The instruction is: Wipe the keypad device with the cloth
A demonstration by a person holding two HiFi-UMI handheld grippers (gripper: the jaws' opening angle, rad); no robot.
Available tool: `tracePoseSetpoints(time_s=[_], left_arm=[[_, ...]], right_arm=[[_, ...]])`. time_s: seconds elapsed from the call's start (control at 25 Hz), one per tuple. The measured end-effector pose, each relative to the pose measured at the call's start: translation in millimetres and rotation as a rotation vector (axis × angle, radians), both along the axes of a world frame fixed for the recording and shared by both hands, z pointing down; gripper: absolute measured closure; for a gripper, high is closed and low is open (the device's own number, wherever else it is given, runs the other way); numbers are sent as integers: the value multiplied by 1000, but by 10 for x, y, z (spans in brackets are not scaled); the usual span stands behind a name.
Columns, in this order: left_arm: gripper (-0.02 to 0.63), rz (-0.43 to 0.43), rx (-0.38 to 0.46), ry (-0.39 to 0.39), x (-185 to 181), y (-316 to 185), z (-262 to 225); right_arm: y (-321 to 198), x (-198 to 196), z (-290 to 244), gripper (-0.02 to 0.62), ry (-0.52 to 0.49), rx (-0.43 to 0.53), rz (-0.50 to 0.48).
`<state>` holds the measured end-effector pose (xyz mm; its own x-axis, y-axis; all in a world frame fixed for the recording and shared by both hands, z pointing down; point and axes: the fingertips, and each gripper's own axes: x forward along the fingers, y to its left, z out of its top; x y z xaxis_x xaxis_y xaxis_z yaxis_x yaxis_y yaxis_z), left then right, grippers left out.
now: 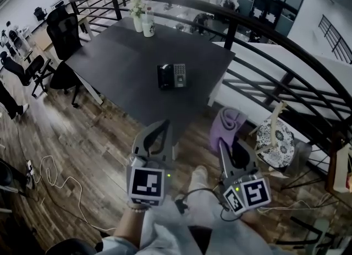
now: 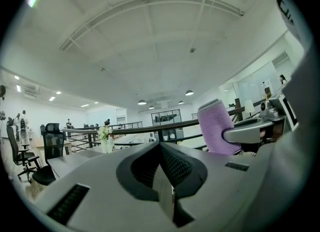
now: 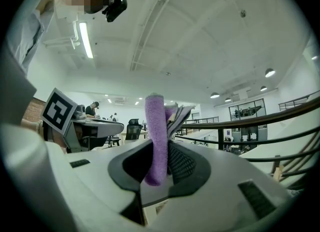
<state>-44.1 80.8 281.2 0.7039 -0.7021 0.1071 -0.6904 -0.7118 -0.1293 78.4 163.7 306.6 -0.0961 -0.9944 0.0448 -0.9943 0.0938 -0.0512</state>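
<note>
My right gripper [image 1: 226, 148] has its fingers clenched on the purple cloth [image 1: 229, 125]. The left gripper [image 1: 158, 135] is pinched closed on nothing. The keypad device [image 1: 172, 76] lies well ahead on the worktop [image 1: 121, 55]. I'd bring the cloth down flat and press lightly.

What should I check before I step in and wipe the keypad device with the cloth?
1. Cloth held in the right gripper: ok, jaws shut on it.
2. Left gripper free to steady the device: ok, shut with nothing in it.
3. Keypad device within reach: not ok, it lies mid-table, well ahead of both grippers.
4. Room to wipe around the device: ok, the vase and bottle stand apart at the far end.
5. Device secured against sliding: cannot tell.
</note>
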Motion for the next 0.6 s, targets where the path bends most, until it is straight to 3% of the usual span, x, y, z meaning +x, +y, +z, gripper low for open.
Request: tracePoseSetpoints(time_s=[0.6], left_arm=[[595, -103, -24, -12, 92, -719, 123]], right_arm=[[-900, 202, 175, 509, 0, -43, -104]])
